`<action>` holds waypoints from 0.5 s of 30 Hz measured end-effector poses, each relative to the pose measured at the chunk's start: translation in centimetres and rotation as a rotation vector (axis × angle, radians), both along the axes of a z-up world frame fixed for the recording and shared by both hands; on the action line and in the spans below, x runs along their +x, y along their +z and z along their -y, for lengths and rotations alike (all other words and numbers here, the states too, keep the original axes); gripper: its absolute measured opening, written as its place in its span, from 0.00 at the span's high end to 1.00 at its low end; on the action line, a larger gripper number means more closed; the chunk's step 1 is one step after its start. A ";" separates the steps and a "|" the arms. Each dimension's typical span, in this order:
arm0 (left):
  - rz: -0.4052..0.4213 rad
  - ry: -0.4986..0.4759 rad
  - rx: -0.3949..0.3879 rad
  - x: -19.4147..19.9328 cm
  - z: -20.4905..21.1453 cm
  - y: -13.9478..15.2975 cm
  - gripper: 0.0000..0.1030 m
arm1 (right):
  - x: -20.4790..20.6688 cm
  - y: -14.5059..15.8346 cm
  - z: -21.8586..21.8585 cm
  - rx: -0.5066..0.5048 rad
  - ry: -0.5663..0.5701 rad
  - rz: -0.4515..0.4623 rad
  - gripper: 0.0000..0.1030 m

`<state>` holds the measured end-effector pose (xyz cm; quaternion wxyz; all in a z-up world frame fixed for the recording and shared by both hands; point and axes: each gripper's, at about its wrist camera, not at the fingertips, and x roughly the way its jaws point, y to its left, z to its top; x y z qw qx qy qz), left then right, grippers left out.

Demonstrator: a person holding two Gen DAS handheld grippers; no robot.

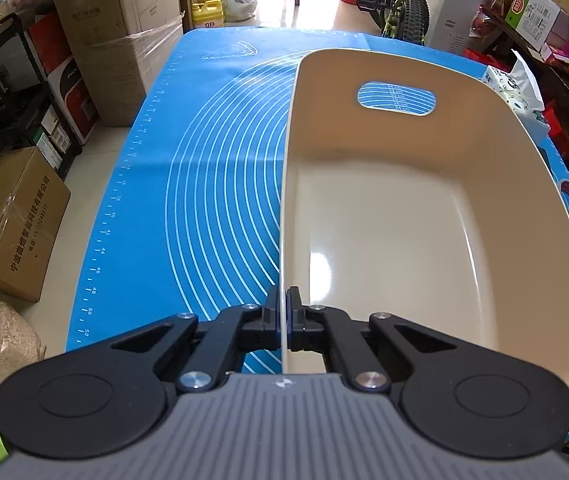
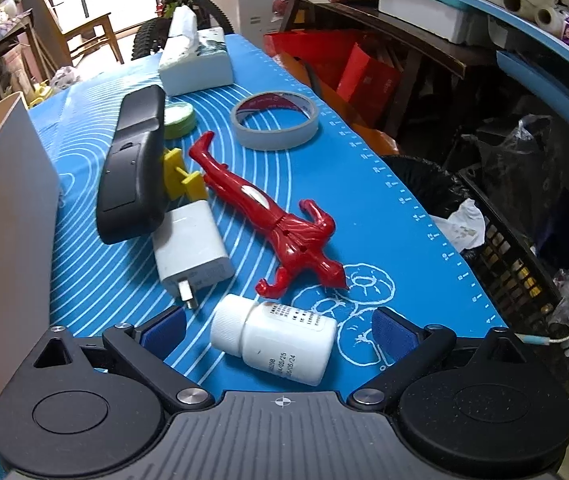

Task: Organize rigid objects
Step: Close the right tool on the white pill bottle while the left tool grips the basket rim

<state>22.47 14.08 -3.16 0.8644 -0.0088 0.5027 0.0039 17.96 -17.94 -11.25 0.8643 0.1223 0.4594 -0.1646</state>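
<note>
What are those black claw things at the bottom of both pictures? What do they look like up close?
They are two hand-held grippers. The left gripper and right gripper look alike: black angular linkage arms with silver screws, round black discs at the outer corners, and a grey ribbed body bearing a small white crosshair mark. The right one's fingers carry blue pads. No hands, sleeves or gripper cables show.

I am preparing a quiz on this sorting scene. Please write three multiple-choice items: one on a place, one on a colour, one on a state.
1. Where does the white plastic pill bottle lie?
A. inside the beige plastic bin
B. between the right gripper's open fingers
C. on the tape roll

2. What colour is the toy figure?
A. red
B. green
C. black

3. What is the left gripper doing?
A. open over the mat
B. shut on nothing
C. clamped on the bin's rim

Answers: 1 B, blue pads flank it; 2 A, glossy red; 3 C, the wall runs between the fingers.
</note>
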 end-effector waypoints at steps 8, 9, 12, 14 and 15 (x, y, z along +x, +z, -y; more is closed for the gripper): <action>-0.004 0.005 -0.007 0.0 -0.1 0.0 0.96 | 0.0 -0.6 0.3 0.017 -0.027 -0.013 0.21; -0.004 0.005 -0.007 0.0 -0.1 0.0 0.96 | 0.0 -0.7 0.4 0.033 -0.026 -0.009 0.24; -0.004 0.006 -0.010 0.0 -0.1 0.0 0.96 | 0.0 -0.6 0.1 0.042 -0.007 -0.005 0.32; -0.006 0.010 -0.011 0.0 -0.1 -0.1 0.96 | -0.1 -0.6 -0.4 0.010 0.012 -0.004 0.32; -0.008 0.012 -0.014 0.0 -0.2 -0.1 0.96 | -0.2 -0.5 -0.4 0.013 0.018 -0.001 0.32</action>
